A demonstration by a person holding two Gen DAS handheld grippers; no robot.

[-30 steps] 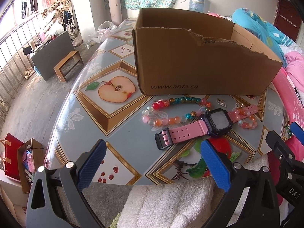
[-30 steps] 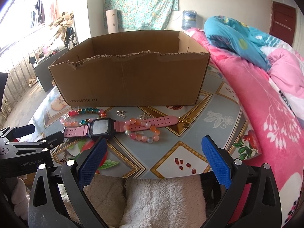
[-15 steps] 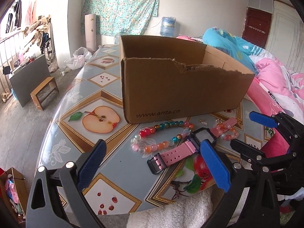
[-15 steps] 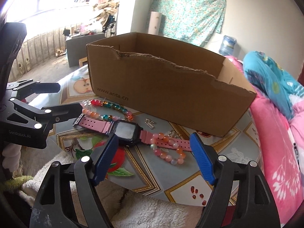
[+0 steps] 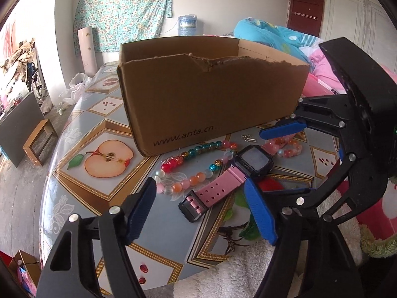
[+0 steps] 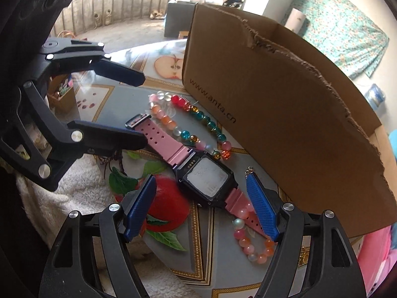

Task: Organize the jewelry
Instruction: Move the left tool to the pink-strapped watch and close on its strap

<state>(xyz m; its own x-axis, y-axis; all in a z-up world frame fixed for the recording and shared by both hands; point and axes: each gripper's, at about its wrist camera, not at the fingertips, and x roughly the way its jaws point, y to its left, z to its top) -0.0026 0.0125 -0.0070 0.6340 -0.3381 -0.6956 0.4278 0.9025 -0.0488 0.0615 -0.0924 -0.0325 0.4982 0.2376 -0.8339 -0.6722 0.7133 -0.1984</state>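
- The room is a bedroom: a floral cloth (image 5: 124, 12) hangs on the far wall, a red door (image 5: 306, 12) stands at the right, and pink and blue bedding (image 5: 268, 34) is heaped behind the table.
- The table (image 5: 82, 129) wears a grey cloth printed with fruit; a white fleece (image 6: 82, 188) lies at its near edge.
- A torn box (image 5: 211, 99) stands on the table and walls off everything behind the jewelry.
- The watch (image 6: 206, 176), pink-strapped, lies flat just before the box.
- A multicoloured bracelet (image 5: 198, 166) lies beside its buckle end; a pink bracelet (image 6: 250, 243) lies over its other strap.
- My left gripper (image 5: 201, 211) has just been closing and stands spread over the buckle strap, gripping nothing.
- My right gripper (image 6: 201, 206) is spread astride the watch face, its pads not pressing it.
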